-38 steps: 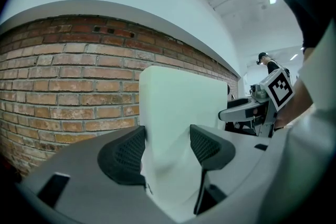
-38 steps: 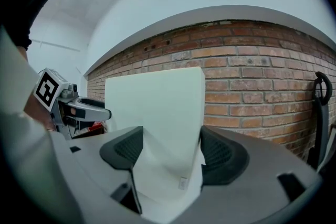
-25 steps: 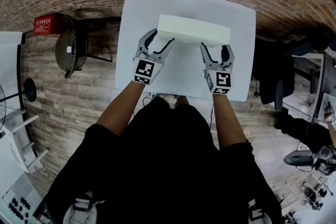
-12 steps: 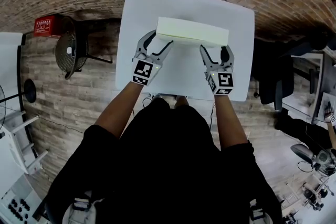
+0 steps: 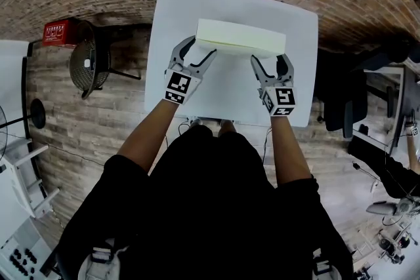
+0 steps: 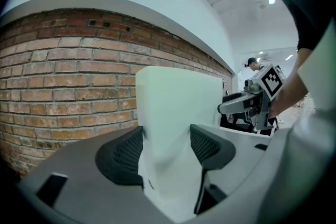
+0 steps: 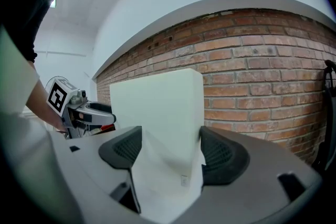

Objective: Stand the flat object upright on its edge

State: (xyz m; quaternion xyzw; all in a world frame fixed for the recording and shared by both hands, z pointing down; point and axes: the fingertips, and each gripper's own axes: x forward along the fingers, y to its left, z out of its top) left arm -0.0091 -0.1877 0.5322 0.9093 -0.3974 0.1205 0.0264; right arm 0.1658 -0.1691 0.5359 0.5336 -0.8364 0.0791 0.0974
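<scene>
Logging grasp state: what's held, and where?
The left gripper and right gripper each clamp the pale slab by its near long edge, one toward each end.

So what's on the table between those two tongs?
In the head view, the stretch of white table between the left tongs and right tongs is bare. The pale slab that both grip runs just beyond it.

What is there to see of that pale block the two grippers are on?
The pale block is a plain cream slab, thick, matte and foam-like, with square corners. It sits over the white table, long side across. The left gripper and right gripper each clamp one near end between their jaws.
</scene>
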